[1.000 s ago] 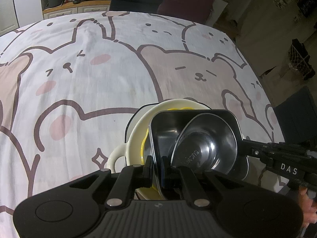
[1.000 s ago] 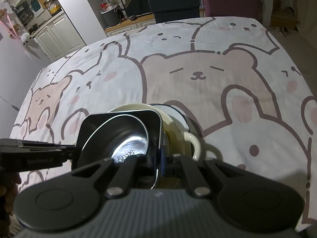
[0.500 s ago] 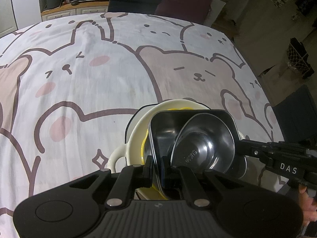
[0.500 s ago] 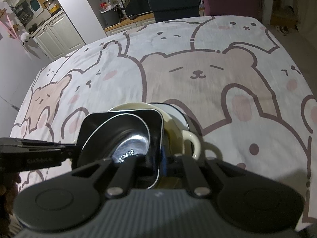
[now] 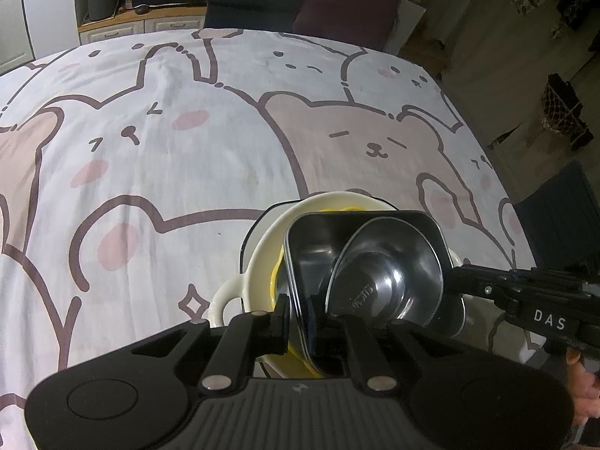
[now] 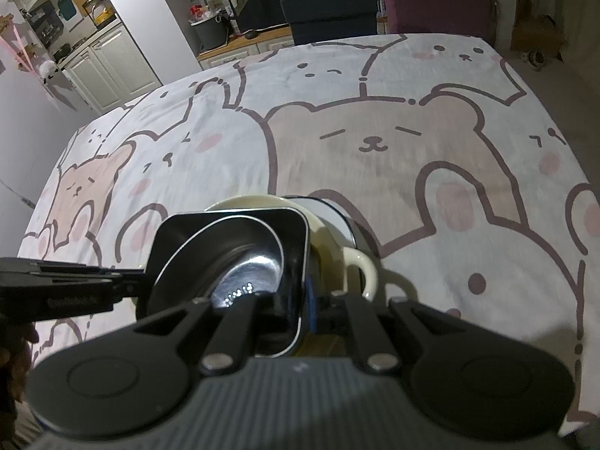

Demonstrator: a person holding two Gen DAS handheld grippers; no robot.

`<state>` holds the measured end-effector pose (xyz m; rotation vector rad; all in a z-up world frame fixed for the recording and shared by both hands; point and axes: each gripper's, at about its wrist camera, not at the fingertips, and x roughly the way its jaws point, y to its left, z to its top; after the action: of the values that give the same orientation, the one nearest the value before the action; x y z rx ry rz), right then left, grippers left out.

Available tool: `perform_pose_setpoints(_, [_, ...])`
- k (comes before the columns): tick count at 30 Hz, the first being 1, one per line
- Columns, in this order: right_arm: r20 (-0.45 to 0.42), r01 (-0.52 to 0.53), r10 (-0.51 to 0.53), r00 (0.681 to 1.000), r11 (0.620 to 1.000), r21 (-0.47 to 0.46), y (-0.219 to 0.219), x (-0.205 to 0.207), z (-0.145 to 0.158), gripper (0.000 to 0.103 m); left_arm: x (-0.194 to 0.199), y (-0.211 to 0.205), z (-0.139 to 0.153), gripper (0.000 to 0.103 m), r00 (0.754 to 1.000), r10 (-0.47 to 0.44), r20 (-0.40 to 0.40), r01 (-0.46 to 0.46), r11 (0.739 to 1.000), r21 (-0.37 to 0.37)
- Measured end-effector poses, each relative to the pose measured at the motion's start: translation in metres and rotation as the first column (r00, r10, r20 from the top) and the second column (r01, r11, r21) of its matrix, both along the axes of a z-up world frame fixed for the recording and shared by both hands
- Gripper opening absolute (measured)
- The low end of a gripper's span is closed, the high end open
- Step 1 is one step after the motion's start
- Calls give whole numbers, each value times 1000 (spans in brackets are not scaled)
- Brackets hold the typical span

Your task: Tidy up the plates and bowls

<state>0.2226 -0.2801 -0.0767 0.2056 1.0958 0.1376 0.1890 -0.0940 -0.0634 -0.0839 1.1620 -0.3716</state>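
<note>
A square steel dish sits in a cream two-handled bowl with a yellow inside. The bowl rests on a dark-rimmed white plate. A round steel bowl leans tilted inside the dish. My left gripper holds the dish's left wall between its pads, and its jaws are opening. My right gripper is shut on the opposite wall. Each gripper's tip also shows in the other's view: the right gripper and the left gripper.
The stack stands near the front of a table under a bear-print cloth. Dark and maroon chairs stand at the far edge. The cloth drops off at the right edge. A person's hand holds the right gripper.
The left jaws have parted very slightly around the dish wall. The stack and both hands have stayed where they were.
</note>
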Motion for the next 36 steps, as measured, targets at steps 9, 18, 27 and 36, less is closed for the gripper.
perform_pose_setpoints(9, [46, 7, -6, 999, 1000, -7, -6, -9, 15, 33, -9, 4, 12, 26, 999, 12, 39, -13, 1000, 11])
perform_pose_setpoints(18, [156, -6, 10, 988, 1000, -21, -7, -33, 43, 74, -36, 20, 47, 91, 984, 52, 168, -51, 999, -9])
perform_pose_setpoints(27, [350, 12, 5, 937, 999, -49, -11, -80, 83, 103, -91, 34, 91, 103, 927, 117, 357, -104, 993, -56])
perform_pose_setpoints(36, [481, 41, -18, 876, 999, -36, -21, -136, 96, 103, -153, 34, 96, 103, 851, 136, 507, -152, 988, -10])
